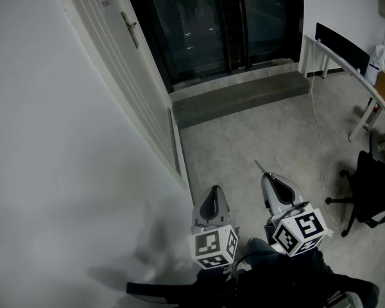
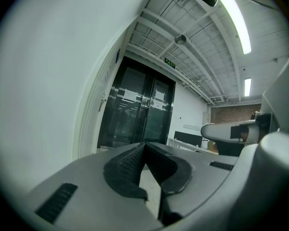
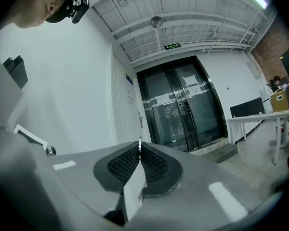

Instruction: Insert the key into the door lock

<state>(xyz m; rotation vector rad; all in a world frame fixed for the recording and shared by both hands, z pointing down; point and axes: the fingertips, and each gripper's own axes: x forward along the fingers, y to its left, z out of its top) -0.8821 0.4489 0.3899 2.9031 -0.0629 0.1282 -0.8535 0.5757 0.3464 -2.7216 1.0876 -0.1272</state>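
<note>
The door handle (image 1: 129,27) stood well off at about eleven o'clock from both grippers; the lock itself was too small to tell. The left gripper (image 1: 213,199), nearer the door, was closed on nothing. The right gripper (image 1: 271,183) pinched the key (image 1: 260,167), blade pointing toward eleven.

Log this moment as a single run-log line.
right gripper: shut on key | left gripper: shut, empty | door: ahead, unreached | key: not inserted
</note>
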